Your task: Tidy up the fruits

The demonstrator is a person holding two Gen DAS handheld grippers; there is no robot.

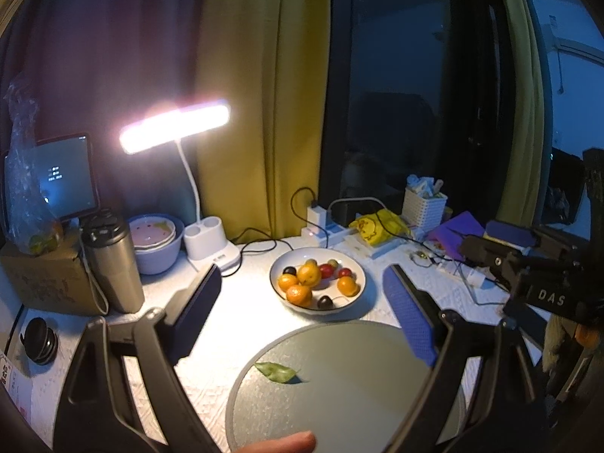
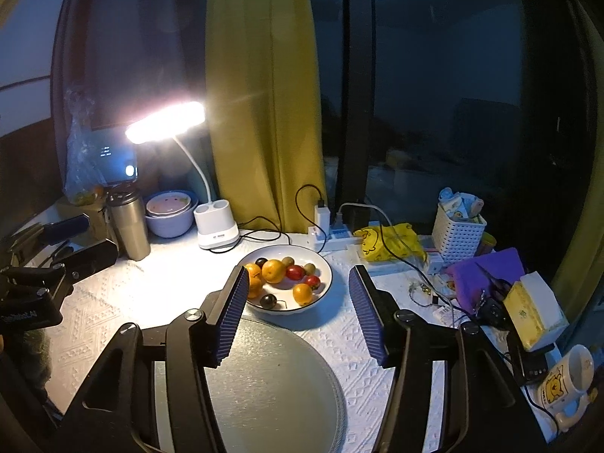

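A white bowl (image 1: 351, 304) holds several oranges (image 1: 308, 275), red tomatoes (image 1: 327, 270) and dark plums (image 1: 324, 302). It shows in the right wrist view too (image 2: 324, 264). In front of it lies a grey round plate (image 1: 339, 396) with one green leaf (image 1: 277, 372) on it; the plate also shows in the right wrist view (image 2: 271, 377). My left gripper (image 1: 302, 287) is open and empty, above the plate and short of the bowl. My right gripper (image 2: 298, 283) is open and empty, framing the bowl from above the plate.
A lit desk lamp (image 1: 173, 128) stands at the back left, with a steel flask (image 1: 113, 260), a lilac bowl (image 1: 156, 241) and a cardboard box (image 1: 45, 279). A power strip (image 1: 321, 226), cables, a white basket (image 1: 424, 202), a purple book (image 2: 487, 275), a tissue box (image 2: 532, 309) and a mug (image 2: 566, 381) crowd the right.
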